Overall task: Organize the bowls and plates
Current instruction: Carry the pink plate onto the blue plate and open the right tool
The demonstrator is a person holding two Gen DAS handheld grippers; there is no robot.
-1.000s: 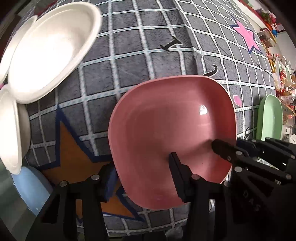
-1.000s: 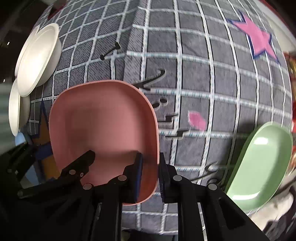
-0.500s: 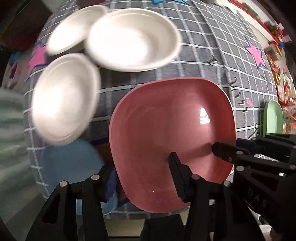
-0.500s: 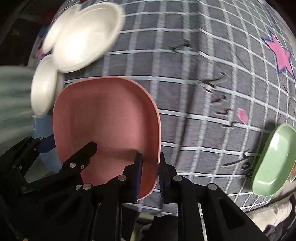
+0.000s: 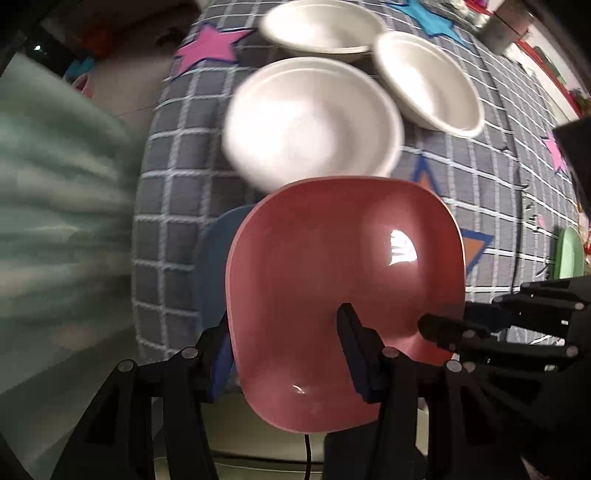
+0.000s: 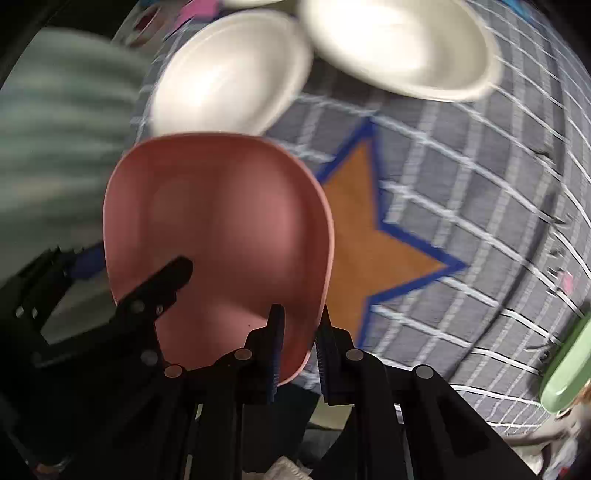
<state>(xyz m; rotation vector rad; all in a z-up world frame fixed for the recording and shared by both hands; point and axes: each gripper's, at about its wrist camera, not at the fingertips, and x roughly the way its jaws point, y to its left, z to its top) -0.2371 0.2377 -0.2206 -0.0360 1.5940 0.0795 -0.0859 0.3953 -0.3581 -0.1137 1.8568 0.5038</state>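
Note:
A pink square plate [image 5: 343, 280] is held in the air over the grey checked cloth. My right gripper [image 6: 299, 328] is shut on its right rim [image 6: 314, 295]. My left gripper [image 5: 284, 343] has its jaws spread wide, one finger under the plate's left edge and one over its inside; it does not clamp it. A blue plate [image 5: 214, 266] lies on the cloth under the pink plate's left side. Three white bowls [image 5: 314, 118] [image 5: 424, 77] [image 5: 321, 26] sit beyond it; two show in the right wrist view [image 6: 229, 74] [image 6: 402, 44].
A green plate [image 6: 565, 369] lies at the far right edge of the cloth, also in the left wrist view [image 5: 570, 254]. An orange star [image 6: 365, 243] marks the cloth right of the pink plate. The table's left edge and a blurred pale green surface [image 5: 55, 206] are at left.
Both grippers have carried the pink plate to the left, from mid-cloth to above the blue plate. The white bowls now lie straight ahead. The grips look unchanged.

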